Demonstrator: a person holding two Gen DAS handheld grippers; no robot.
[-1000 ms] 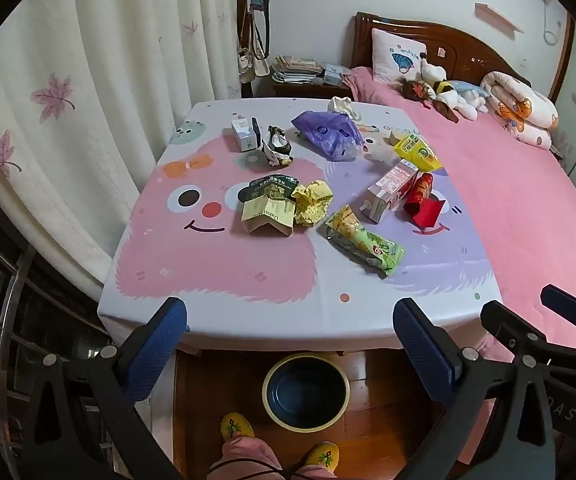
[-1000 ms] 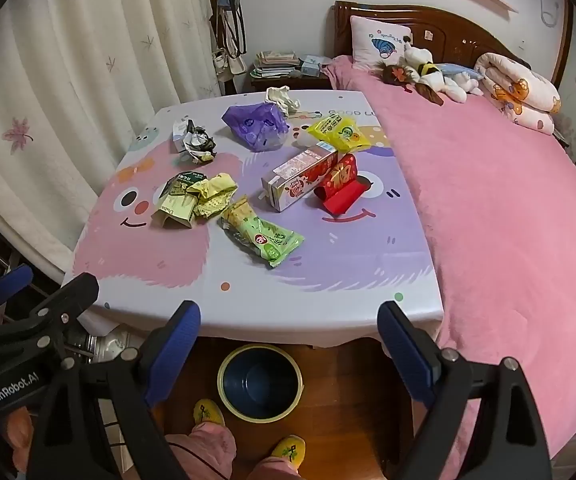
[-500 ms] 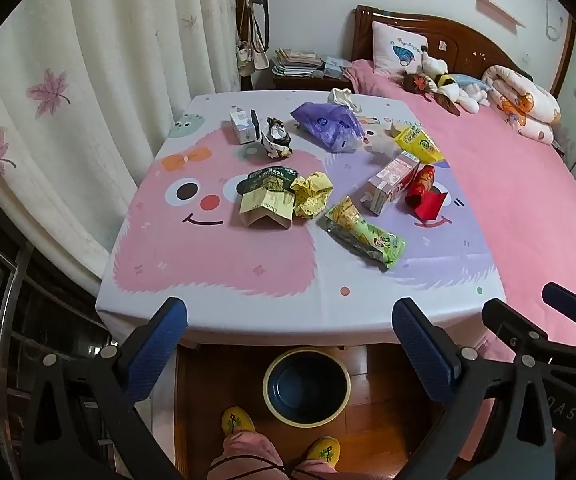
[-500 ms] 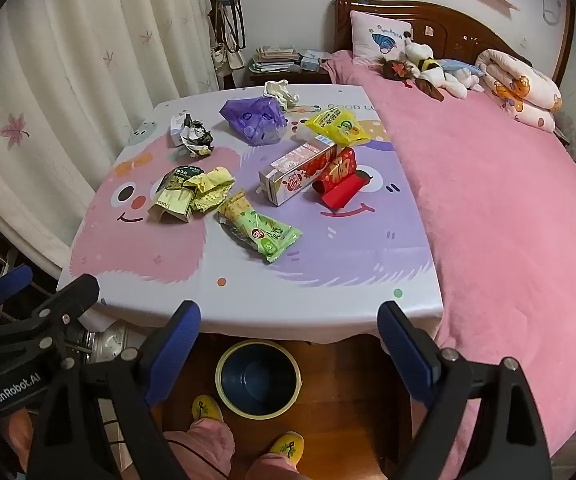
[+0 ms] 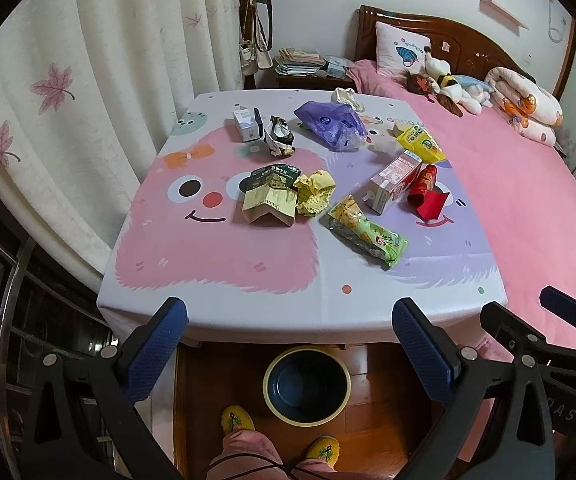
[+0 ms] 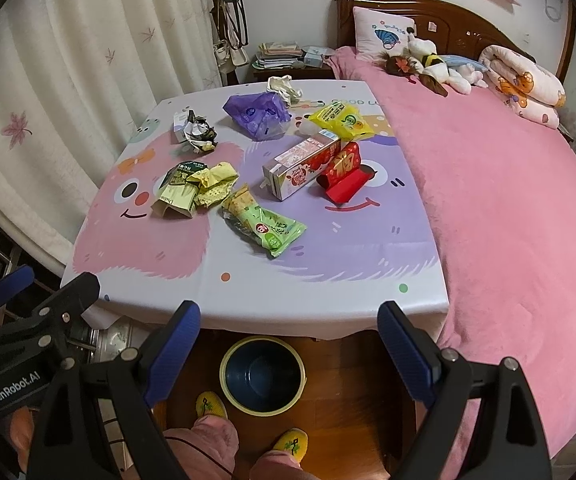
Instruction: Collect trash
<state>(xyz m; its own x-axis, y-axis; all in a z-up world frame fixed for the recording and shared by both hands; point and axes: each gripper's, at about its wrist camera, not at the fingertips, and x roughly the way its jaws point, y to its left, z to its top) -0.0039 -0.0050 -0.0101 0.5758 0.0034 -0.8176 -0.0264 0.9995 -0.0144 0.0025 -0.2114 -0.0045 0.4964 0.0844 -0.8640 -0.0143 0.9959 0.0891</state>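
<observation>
Claws — left claw (image 5: 290, 338) and right claw (image 6: 289, 338) — both spread apart, gripping nothing. Crumpled wrappers, including a green plastic snack packet (image 6: 265, 227), lie ahead on the cartoon-print counter (image 6: 328, 292); round dark-blue bin with yellow rim (image 6: 263, 376) stands below, between each claw's fingers.

near table edge (image 5: 223, 304) bare, wrappers (image 5: 364, 232) crowd middle

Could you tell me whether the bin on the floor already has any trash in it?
Empty: the trash bin shows only its bare dark blue bottom in both views.
</observation>
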